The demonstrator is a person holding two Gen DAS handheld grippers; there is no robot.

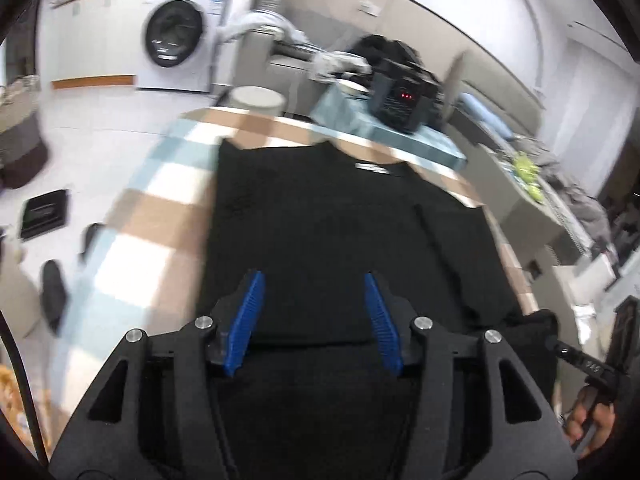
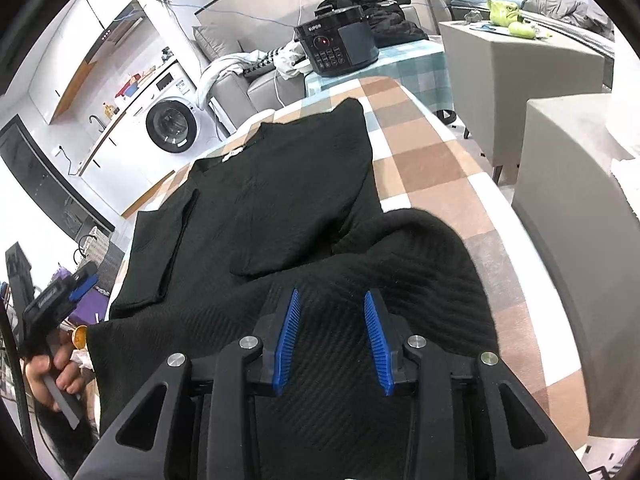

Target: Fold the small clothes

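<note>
Below, black garment [image 1: 320, 220] spread beyond parted left fingers [image 1: 248, 316], unheld

One black garment [image 2: 280, 200], one checked tablecloth [image 2: 432, 152], one pressure cooker [image 2: 340, 46], one washing machine [image 2: 172, 124], two claws.

left wrist shot is smeared by motion, so the white front-loading washing machine [image 1: 176, 40] and the dark boxy appliance with red lights [image 1: 400, 96] are soft and its digits unreadable. the black knit top [image 1: 320, 220] runs under the gripper body, so its near hem is hidden. in the right wrist view the hand on the grey handle [image 2: 52, 372] is cropped at the edge, and the black cooker's button labels [image 2: 332, 56] are too tiny to read.
</note>
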